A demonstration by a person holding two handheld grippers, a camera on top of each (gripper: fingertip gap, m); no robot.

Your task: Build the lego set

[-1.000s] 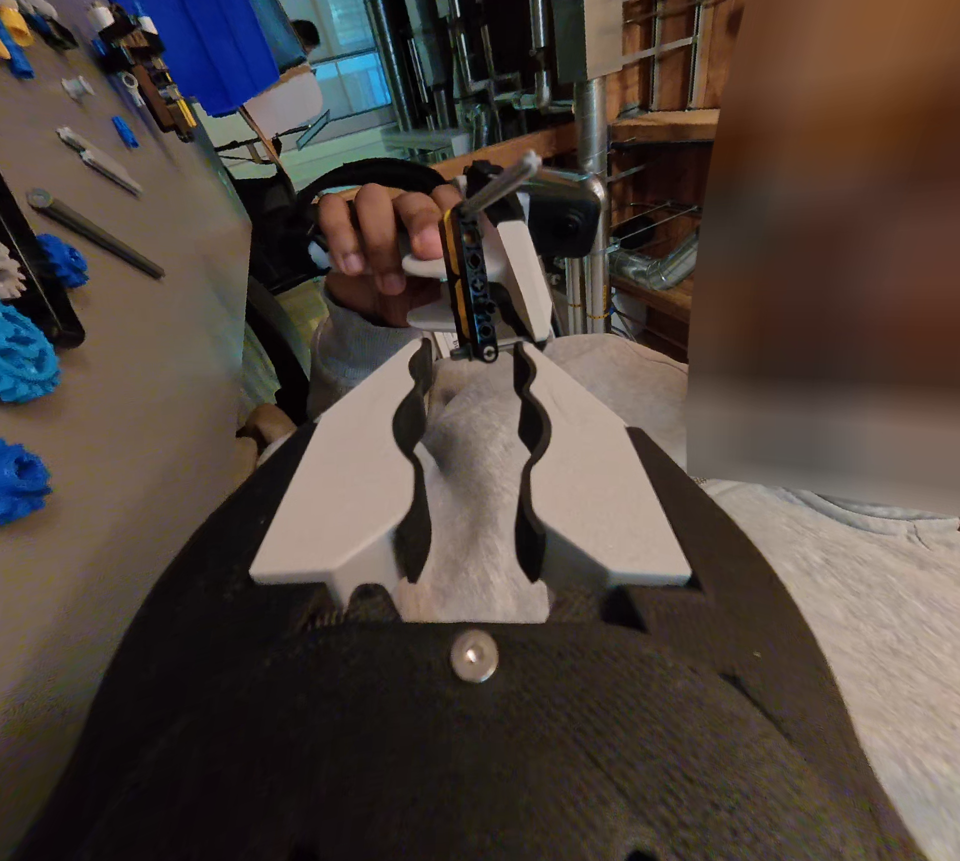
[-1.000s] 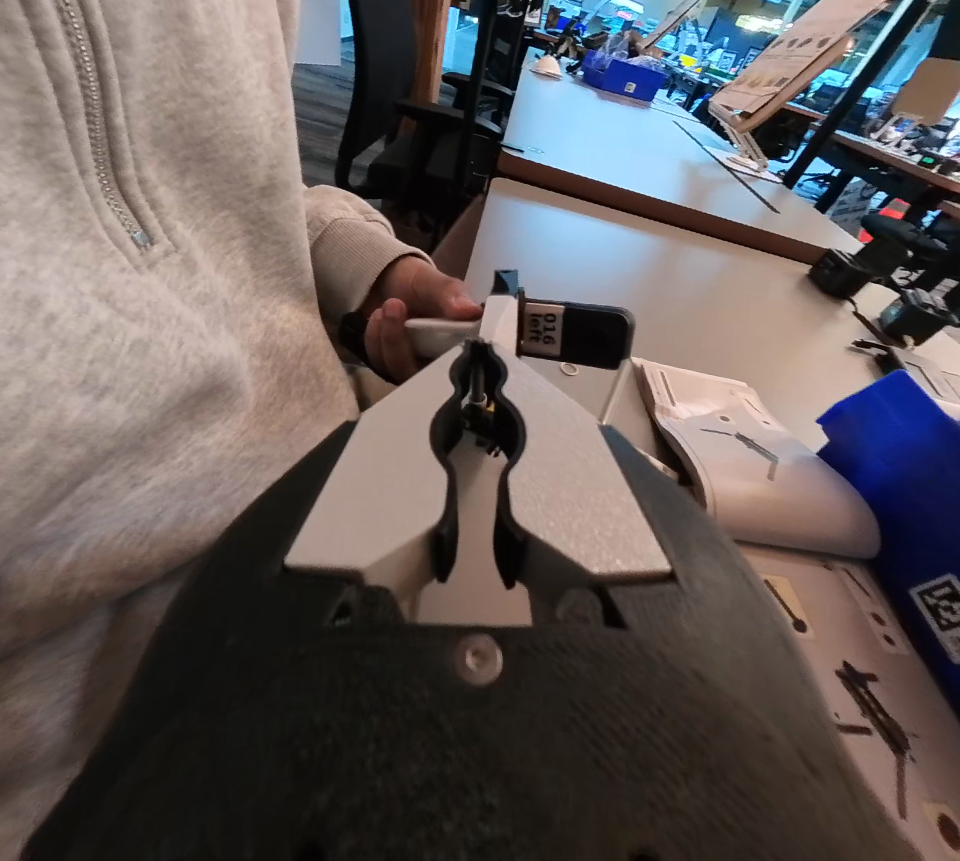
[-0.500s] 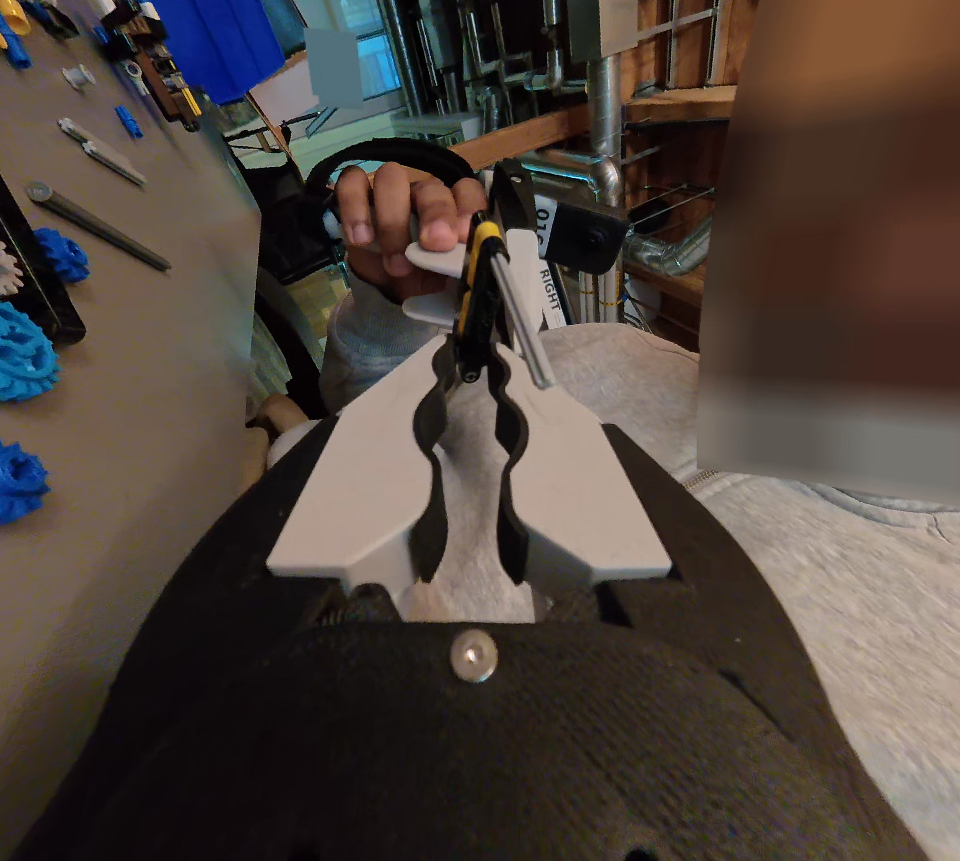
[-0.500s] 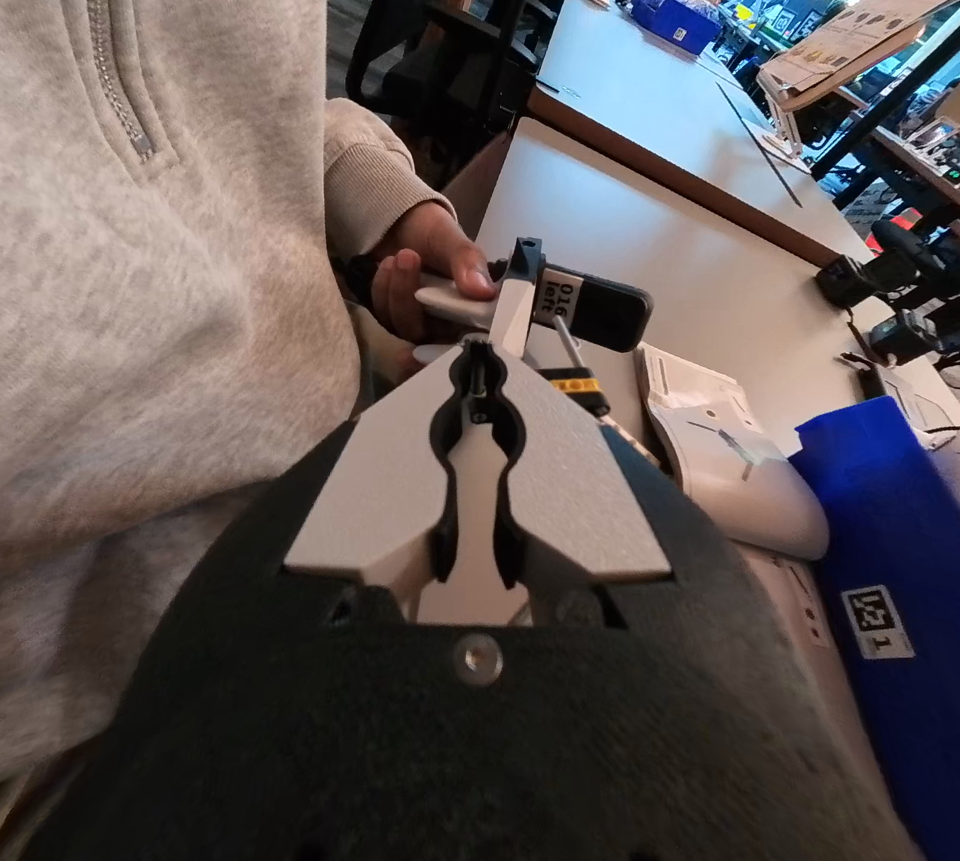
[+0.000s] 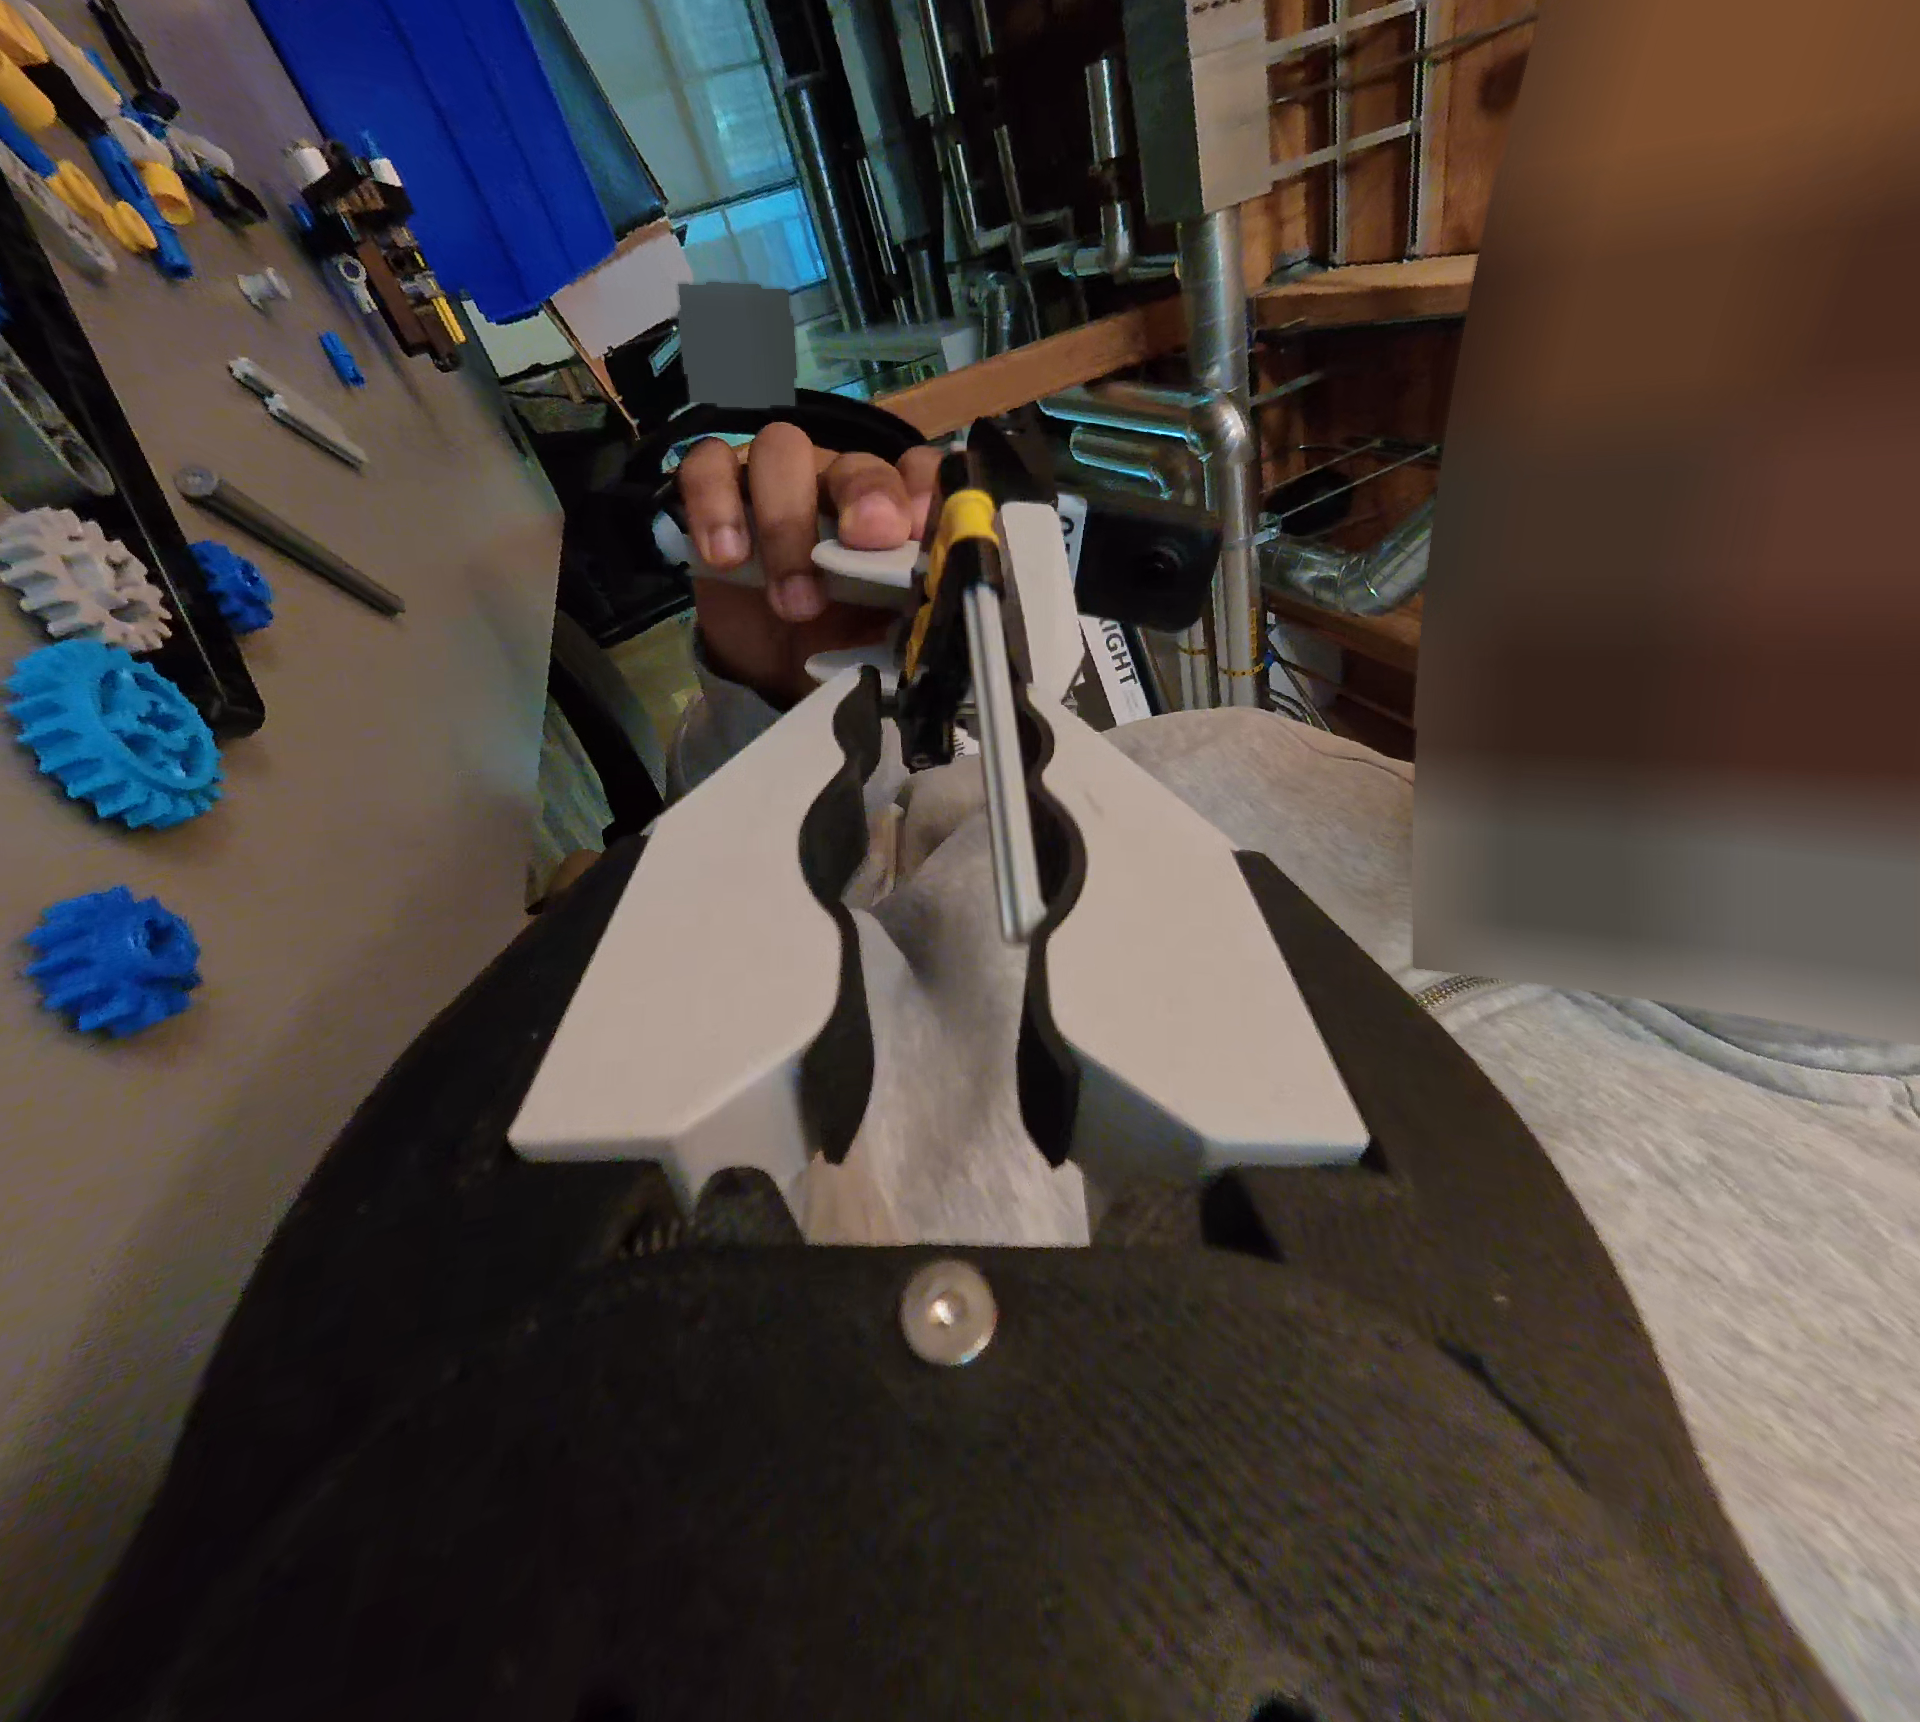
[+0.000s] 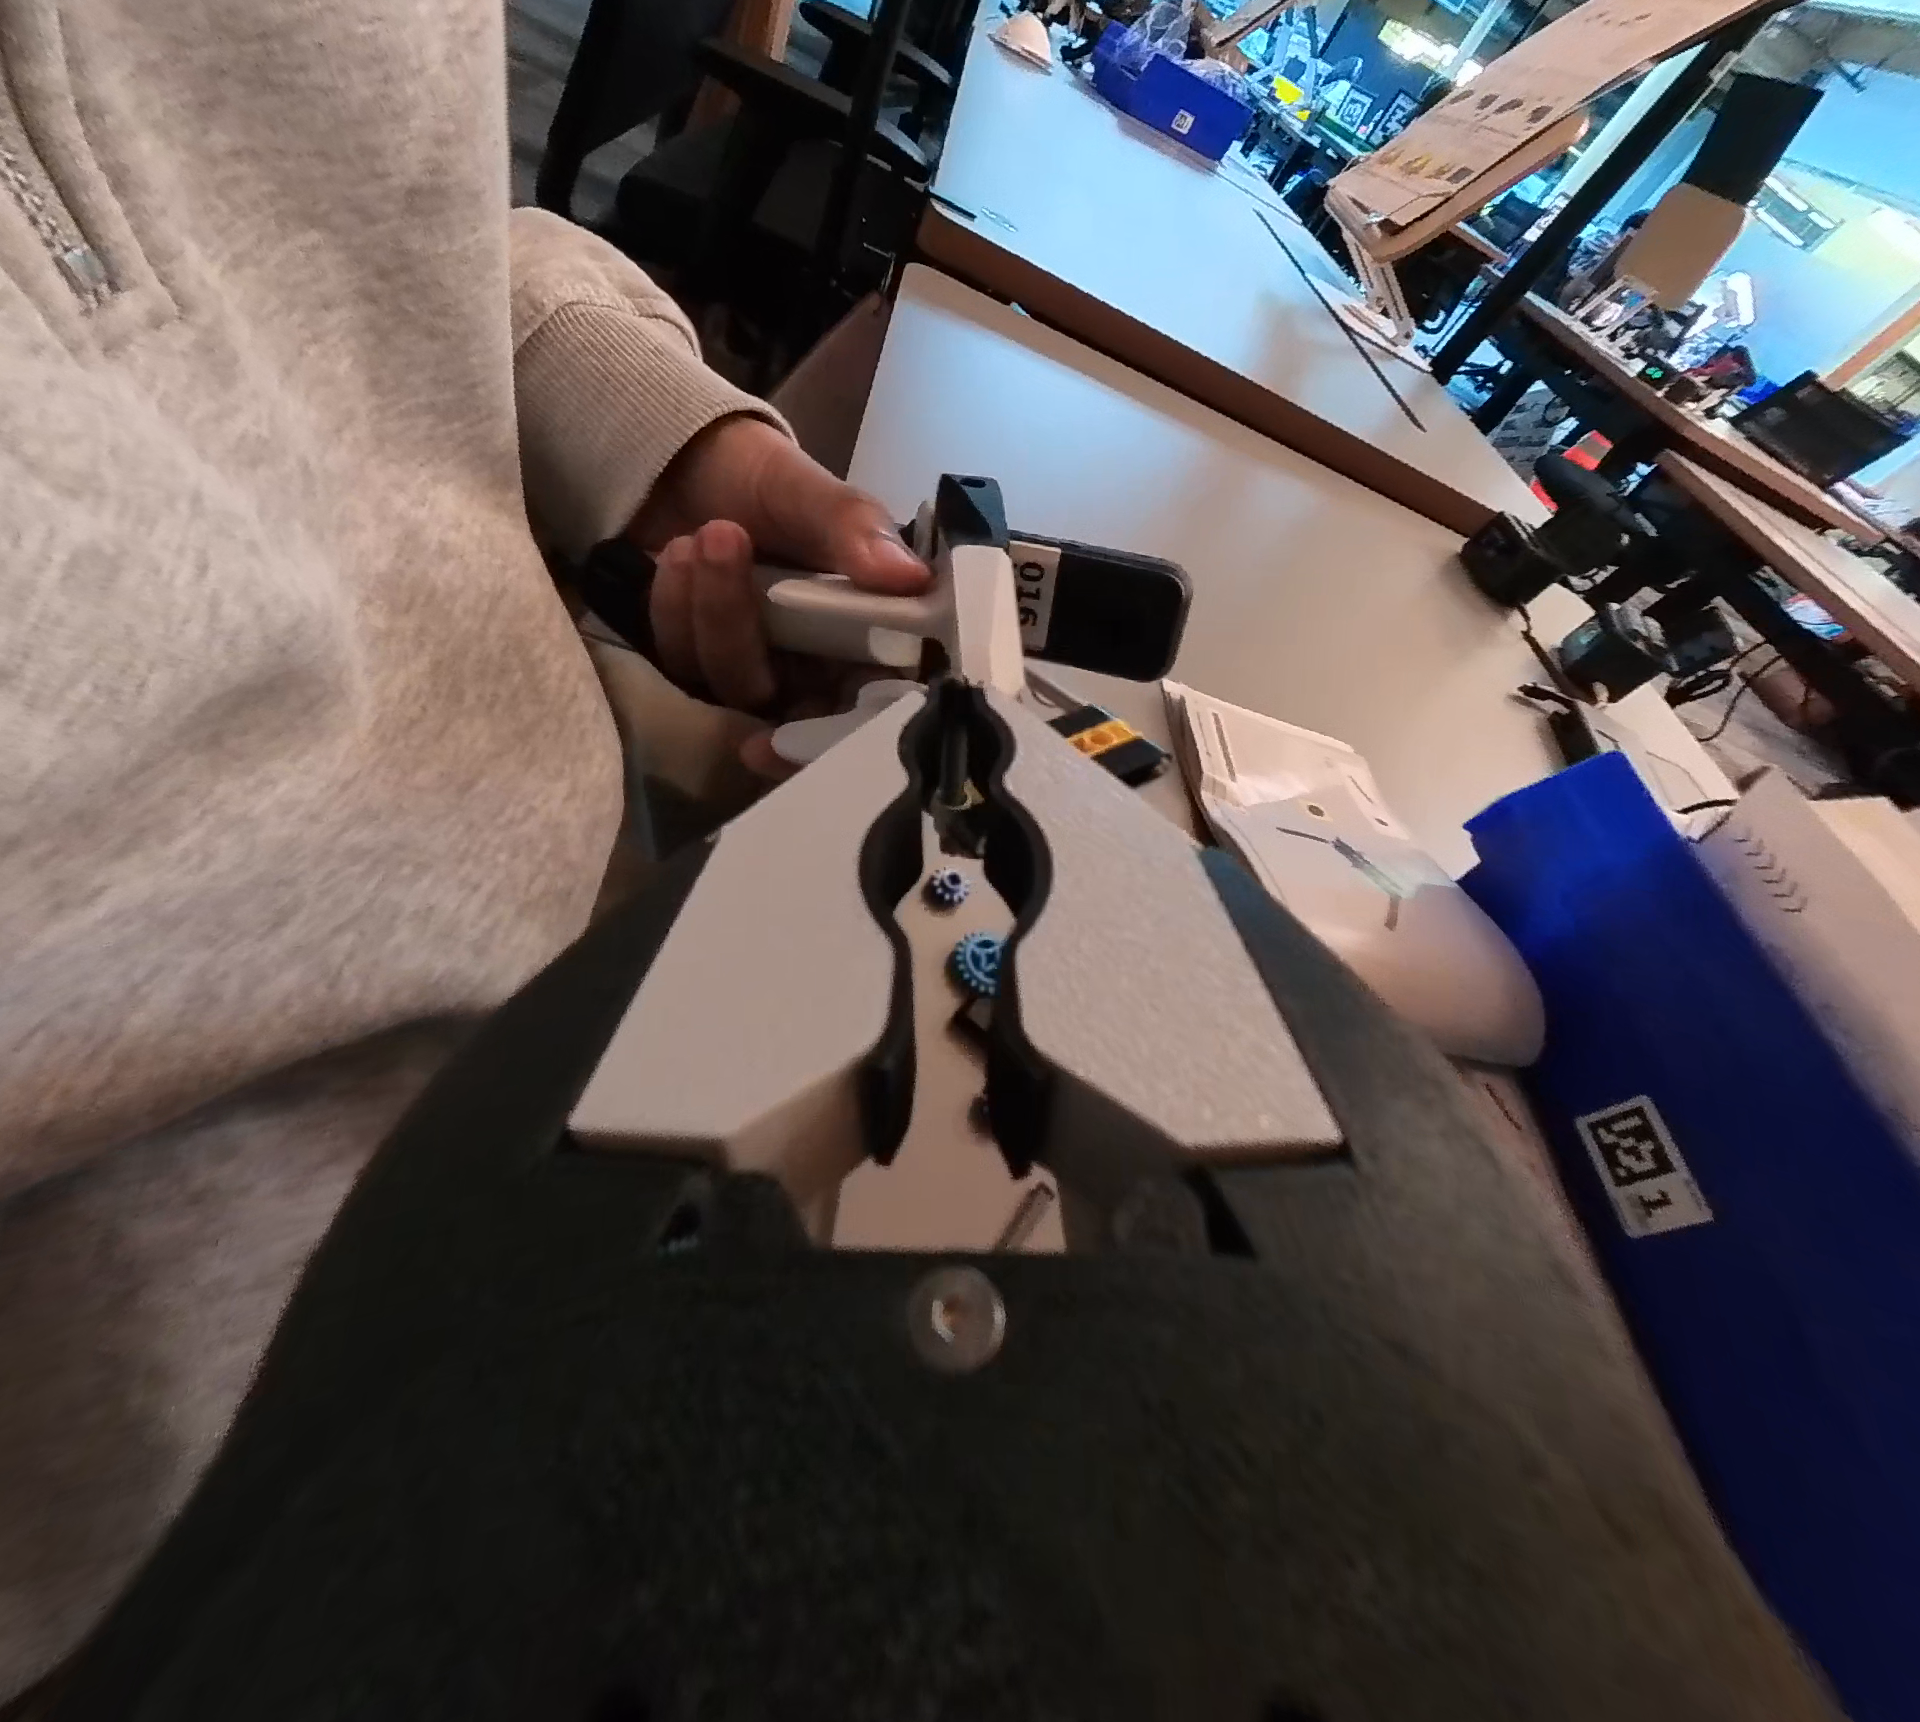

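Observation:
My right gripper [image 6: 951, 722] is shut on a thin black and yellow lego beam [image 6: 961, 789]. In the left wrist view this beam [image 5: 940, 623] stands nearly upright in the right gripper's white fingers [image 5: 1023, 576]. A grey axle [image 5: 997, 768] sticks out of the beam toward the camera. My left gripper [image 5: 951, 706] is open, and the beam's lower end sits between its fingertips. I cannot tell whether they touch it. In the right wrist view the left gripper's fingers [image 6: 977, 612] show edge-on just beyond the beam. Both grippers are held in front of a grey sweatshirt, off the table.
On the table at left lie blue gears [image 5: 114, 732], a grey gear [image 5: 78, 576], a long grey axle [image 5: 286, 540], a dark sub-assembly [image 5: 379, 249] and loose yellow and blue parts [image 5: 94, 166]. A blue bin [image 6: 1683, 997] and an instruction booklet [image 6: 1299, 799] lie to the right. Less than 4 cm separates the two grippers' tips. From the left gripper's tips to the grey gear [image 5: 78, 576] is close to 11 cm.
The right gripper turned the beam, so the axle swung from pointing up to pointing down toward the left camera. The left jaws narrowed, then widened again around the beam's lower end.

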